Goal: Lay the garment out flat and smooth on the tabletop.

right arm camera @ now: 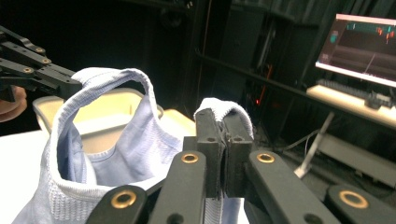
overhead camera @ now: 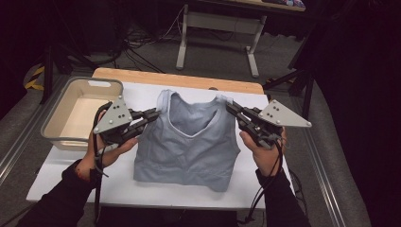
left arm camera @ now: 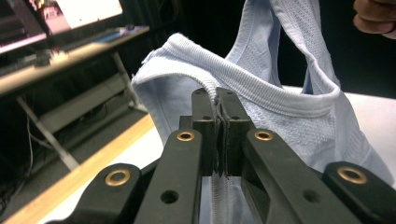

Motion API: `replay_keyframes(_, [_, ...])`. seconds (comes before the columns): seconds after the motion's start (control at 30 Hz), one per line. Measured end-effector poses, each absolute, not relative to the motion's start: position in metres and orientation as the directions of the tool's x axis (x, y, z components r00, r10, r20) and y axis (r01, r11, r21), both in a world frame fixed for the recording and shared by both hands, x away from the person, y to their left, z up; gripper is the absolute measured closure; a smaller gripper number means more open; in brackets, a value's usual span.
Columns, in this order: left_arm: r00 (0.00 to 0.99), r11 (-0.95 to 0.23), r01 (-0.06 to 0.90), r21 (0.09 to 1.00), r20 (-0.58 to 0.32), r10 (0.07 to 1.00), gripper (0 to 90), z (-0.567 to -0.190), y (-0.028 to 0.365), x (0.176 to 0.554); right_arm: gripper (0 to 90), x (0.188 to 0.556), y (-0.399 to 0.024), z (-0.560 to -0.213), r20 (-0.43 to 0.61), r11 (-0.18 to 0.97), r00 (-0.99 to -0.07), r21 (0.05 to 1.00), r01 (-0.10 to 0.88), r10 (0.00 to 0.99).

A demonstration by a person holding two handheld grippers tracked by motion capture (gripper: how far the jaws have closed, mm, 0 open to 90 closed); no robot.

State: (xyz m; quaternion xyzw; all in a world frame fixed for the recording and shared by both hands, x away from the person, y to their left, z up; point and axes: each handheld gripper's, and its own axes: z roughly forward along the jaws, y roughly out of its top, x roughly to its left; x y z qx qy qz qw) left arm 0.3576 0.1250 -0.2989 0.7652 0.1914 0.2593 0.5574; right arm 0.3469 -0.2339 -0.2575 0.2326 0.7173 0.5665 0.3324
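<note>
A pale blue sleeveless top (overhead camera: 189, 142) hangs spread over the white table (overhead camera: 66, 182), held up by its two shoulder straps, hem resting on the table. My left gripper (overhead camera: 153, 115) is shut on the left strap; in the left gripper view its jaws (left arm camera: 219, 116) pinch the ribbed edge of the top (left arm camera: 280, 102). My right gripper (overhead camera: 231, 108) is shut on the right strap; in the right gripper view (right arm camera: 223, 126) the fabric (right arm camera: 116, 154) folds over its closed jaws. The left gripper (right arm camera: 60, 81) shows far left there, holding the other strap.
A beige plastic tub (overhead camera: 64, 127) stands at the table's left edge, just beyond my left hand. A wooden strip (overhead camera: 179, 78) runs along the table's far edge. Behind it stands a desk frame (overhead camera: 217, 28) amid floor cables. A lit monitor (right arm camera: 364, 46) sits at the right.
</note>
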Motion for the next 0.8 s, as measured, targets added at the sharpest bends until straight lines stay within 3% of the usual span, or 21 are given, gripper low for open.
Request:
replay_keyframes(0.43, [0.732,-0.324,0.172,0.930,0.100,0.674,87.1,-0.340,0.103,0.438,87.5,0.449,-0.221,-0.311,-0.142,0.314,-0.634,0.934,0.168,0.760])
replay_keyframes(0.7, [0.690,-0.314,0.282,0.906,0.036,0.723,83.5,-0.367,0.098,0.482,87.0,0.490,-0.211,-0.334,-0.158,0.358,-0.594,0.903,0.236,0.789])
replay_keyframes(0.8, [0.665,-0.334,0.297,0.894,0.057,0.744,80.0,-0.375,0.094,0.489,86.0,0.500,-0.205,-0.342,-0.182,0.383,-0.578,0.890,0.247,0.796])
